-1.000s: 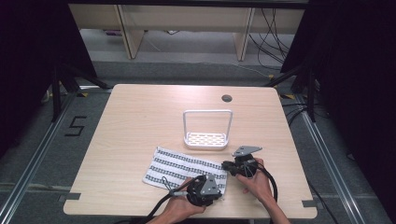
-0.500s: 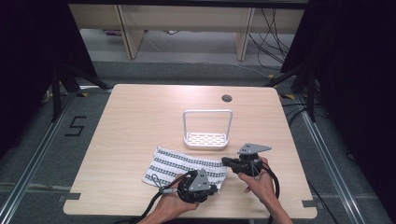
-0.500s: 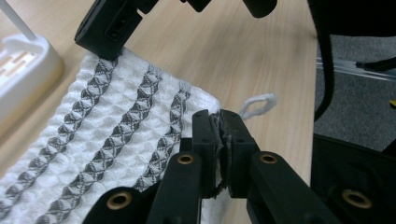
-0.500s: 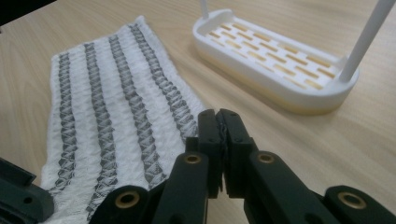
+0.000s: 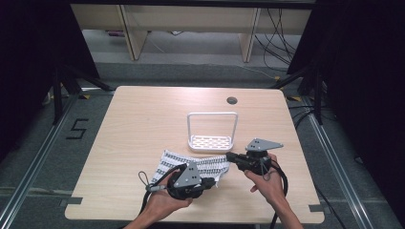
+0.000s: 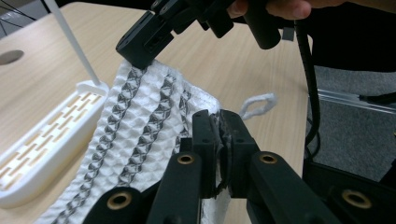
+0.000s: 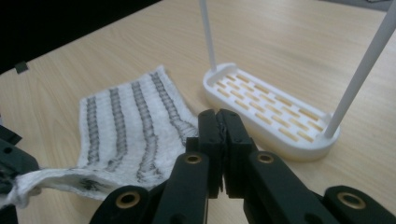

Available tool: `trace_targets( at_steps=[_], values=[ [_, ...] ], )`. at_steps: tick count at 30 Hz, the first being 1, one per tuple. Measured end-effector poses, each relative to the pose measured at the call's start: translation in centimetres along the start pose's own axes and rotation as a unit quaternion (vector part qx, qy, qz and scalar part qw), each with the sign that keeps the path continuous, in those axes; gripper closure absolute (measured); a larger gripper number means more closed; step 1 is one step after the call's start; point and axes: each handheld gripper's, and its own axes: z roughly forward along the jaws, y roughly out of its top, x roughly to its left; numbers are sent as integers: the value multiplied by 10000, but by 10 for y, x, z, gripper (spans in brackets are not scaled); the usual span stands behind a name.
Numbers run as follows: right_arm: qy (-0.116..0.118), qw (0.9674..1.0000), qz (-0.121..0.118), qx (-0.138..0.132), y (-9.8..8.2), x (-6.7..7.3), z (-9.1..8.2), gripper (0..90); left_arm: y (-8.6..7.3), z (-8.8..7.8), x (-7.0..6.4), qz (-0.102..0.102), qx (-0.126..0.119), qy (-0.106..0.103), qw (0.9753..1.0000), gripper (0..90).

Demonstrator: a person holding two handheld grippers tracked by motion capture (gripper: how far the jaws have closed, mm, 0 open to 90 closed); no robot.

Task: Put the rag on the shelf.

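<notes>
A white waffle cloth point(image 5: 191, 164) with grey stripes lies near the table's front edge, just before a white rack point(image 5: 211, 142) with a slotted base and a thin hoop. My left gripper point(image 5: 211, 182) is shut on the cloth's near edge, and the fabric point(image 6: 140, 135) is bunched between its jaws. My right gripper point(image 5: 229, 156) is shut on the cloth's right corner point(image 7: 187, 128), with its tip point(image 6: 137, 49) pressed on that corner. Between the two grippers the cloth's edge is raised off the table. The cloth point(image 7: 126, 126) spreads flat farther out. A small hanging loop point(image 6: 258, 102) sticks out from its edge.
The light wooden table point(image 5: 143, 119) has a round cable hole point(image 5: 232, 100) at the back right. The rack's base point(image 7: 271, 112) stands close beside my right jaws. Cables trail from both grippers over the front edge. Dark floor and shelving surround the table.
Both hands have risen, lifting the cloth's near edge off the table. The left gripper has also shifted left. Both pairs of jaws stay shut on the cloth.
</notes>
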Motion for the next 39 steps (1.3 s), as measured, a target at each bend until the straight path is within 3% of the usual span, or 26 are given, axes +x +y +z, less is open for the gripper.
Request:
trace_targets(
  at_steps=[4,6,11,13,17,19,20,24,25,34,39],
  values=[
    [-27,9998,-110,-156,17,5,-7,890,5,-7,2,-86,-120,-14,9999,851],
    [-16,9999,-89,-102,20,6,-10,890,9,-11,3,-103,-191,-29,9998,851],
    [-1,9993,-250,-273,42,15,-24,891,28,-33,9,-107,-499,43,9987,853],
    [51,9996,-127,-244,45,18,-27,891,32,-37,11,-76,-543,79,9985,853],
    [32,9985,-359,-409,66,29,-42,892,48,-55,14,-30,-721,170,9973,854],
    [27,9986,-315,-424,70,33,-45,892,58,-64,16,11,-814,191,9965,854],
    [23,9979,-453,-463,77,34,-50,892,61,-67,17,19,-844,206,9962,855],
    [-38,9975,-460,-533,95,40,-62,892,78,-81,24,95,-994,293,9946,855],
    [-44,9962,-549,-668,104,41,-67,892,86,-86,28,73,-1080,321,9936,855],
    [-292,9938,-666,-844,122,42,-83,892,104,-88,40,55,-1195,478,9917,855],
    [-458,9925,-598,-962,124,34,-86,892,113,-84,52,46,-1194,684,9905,856]
  ],
)
